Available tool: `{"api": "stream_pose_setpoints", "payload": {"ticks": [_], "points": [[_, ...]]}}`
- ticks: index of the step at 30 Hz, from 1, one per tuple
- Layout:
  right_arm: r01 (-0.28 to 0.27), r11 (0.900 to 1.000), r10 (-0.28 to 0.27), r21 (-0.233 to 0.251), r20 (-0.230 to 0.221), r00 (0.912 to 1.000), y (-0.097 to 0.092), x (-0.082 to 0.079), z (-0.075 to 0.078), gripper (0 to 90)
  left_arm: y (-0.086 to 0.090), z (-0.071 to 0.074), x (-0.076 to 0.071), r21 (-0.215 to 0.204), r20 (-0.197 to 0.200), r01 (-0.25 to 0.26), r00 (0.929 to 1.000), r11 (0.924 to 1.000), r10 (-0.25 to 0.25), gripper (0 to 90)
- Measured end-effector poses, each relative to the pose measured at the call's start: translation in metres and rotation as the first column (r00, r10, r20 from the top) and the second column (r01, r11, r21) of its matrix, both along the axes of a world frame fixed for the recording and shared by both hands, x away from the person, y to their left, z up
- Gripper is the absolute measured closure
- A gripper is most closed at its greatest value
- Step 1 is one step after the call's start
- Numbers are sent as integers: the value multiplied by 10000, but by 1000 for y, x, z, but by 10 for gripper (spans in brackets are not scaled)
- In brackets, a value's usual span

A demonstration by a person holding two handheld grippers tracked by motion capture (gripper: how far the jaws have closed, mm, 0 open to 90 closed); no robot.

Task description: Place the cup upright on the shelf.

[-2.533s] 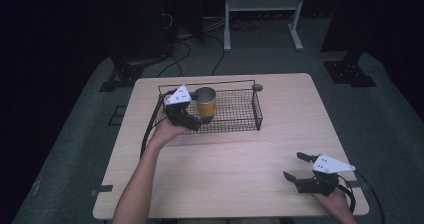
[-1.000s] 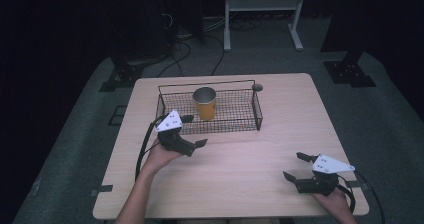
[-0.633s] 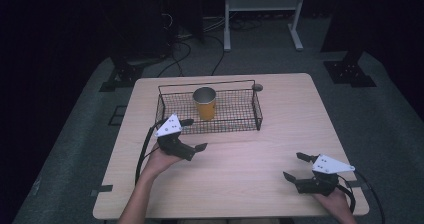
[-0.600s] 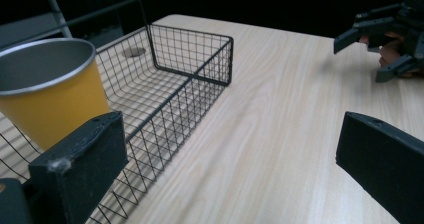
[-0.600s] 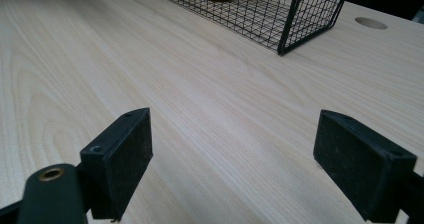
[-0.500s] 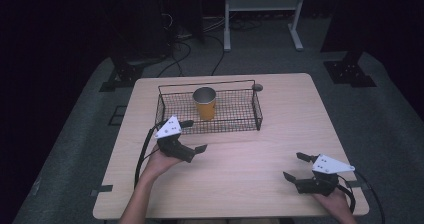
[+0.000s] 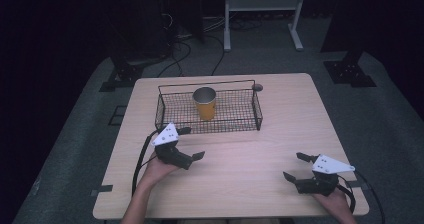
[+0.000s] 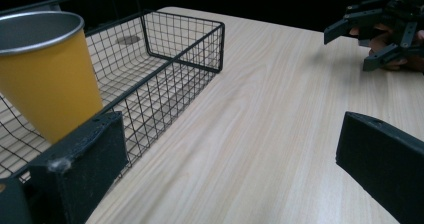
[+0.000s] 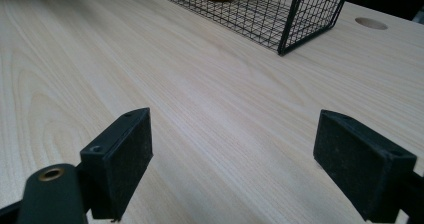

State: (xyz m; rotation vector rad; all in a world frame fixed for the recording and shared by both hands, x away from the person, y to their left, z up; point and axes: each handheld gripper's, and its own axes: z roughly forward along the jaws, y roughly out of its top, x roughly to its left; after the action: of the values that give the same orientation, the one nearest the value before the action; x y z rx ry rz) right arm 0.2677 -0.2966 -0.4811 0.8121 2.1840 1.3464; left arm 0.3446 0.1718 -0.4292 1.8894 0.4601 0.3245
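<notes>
Dark room; grey carpet [image 7: 395,119], white shelf frame [image 7: 262,9]

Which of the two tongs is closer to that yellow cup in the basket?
Left. The left tongs sit just outside the wire basket holding the yellow cup; the right tongs rest far off.

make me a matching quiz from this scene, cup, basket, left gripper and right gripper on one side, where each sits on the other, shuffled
Things:
1. cup
2. basket
3. left gripper
4. right gripper

Places:
A. near right corner of the table, open
B. far half of the table
C. upright inside the basket
D. just in front of the basket's left end, open

Pairs: 1-C, 2-B, 3-D, 4-A
</notes>
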Motion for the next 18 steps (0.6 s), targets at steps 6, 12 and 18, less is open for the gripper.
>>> {"api": "stream_pose_setpoints", "payload": {"ticks": [6,12,18], "points": [[-1,10000,1,-3,-9,10000,0,0,0,148,0,0,-5,-117,98,5,10000,9999,-3,0],[-7,10000,7,-6,6,10000,0,0,0,148,1,-5,-9,-78,46,-26,10000,10000,27,0],[2,10000,-2,-6,-1,10000,0,0,0,148,3,-7,-15,-30,21,-12,10000,10000,12,0]]}}
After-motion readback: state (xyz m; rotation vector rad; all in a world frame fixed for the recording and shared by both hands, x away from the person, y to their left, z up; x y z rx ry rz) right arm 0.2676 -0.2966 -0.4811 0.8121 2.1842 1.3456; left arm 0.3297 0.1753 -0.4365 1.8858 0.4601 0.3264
